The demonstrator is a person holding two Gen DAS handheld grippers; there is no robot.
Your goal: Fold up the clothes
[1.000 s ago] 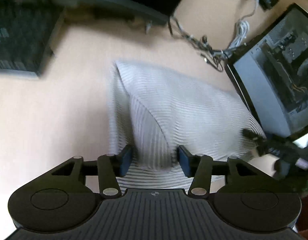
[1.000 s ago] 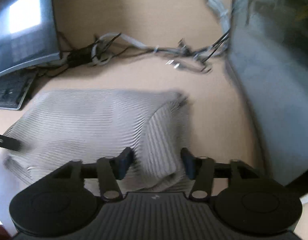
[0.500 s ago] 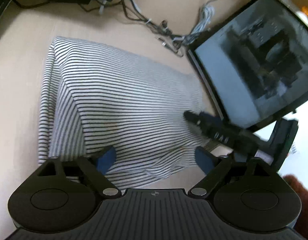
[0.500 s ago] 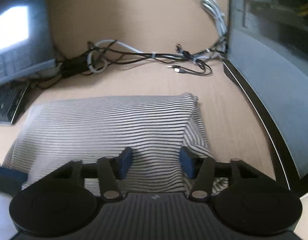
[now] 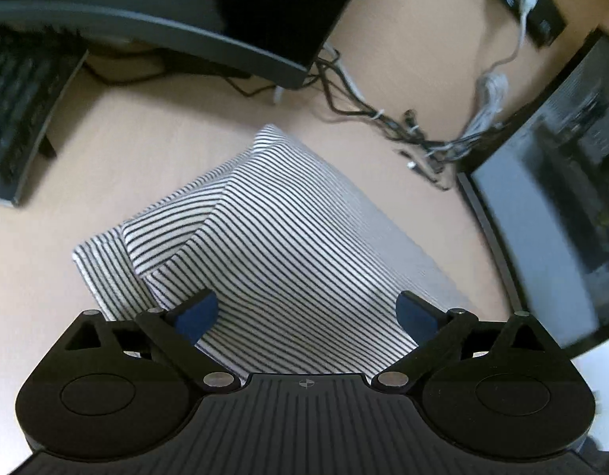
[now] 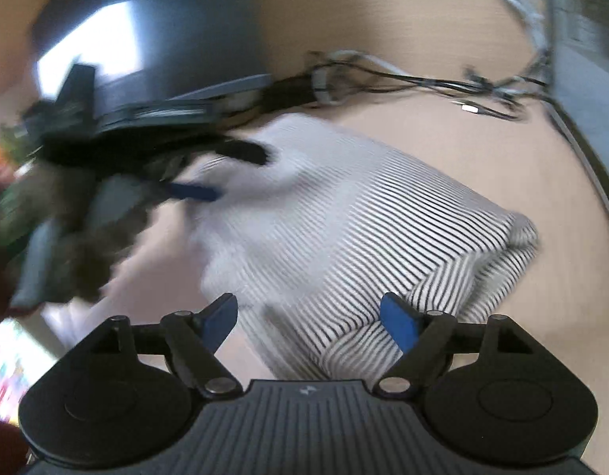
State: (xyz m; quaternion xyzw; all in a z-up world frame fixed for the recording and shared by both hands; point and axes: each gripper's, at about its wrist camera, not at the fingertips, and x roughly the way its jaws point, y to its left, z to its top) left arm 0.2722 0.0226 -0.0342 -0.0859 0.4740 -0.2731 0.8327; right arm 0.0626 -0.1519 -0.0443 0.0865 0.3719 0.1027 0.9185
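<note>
A black-and-white striped garment (image 5: 288,245) lies folded into a compact block on the light wooden desk (image 5: 138,150). My left gripper (image 5: 306,314) is open and empty, its blue pads spread wide just above the garment's near edge. My right gripper (image 6: 310,318) is open and empty too, over the near corner of the same garment (image 6: 344,237). In the right wrist view the left gripper (image 6: 193,192) shows blurred at the garment's far left side.
A monitor (image 5: 185,8) and a keyboard (image 5: 15,118) stand at the back left. A tangle of cables (image 5: 403,126) runs along the back. A dark computer case (image 5: 562,198) stands to the right of the garment.
Both grippers have opened and let go of the garment. The left opened first, the right in the last half second. Both views have swung and the garment now lies folded.
</note>
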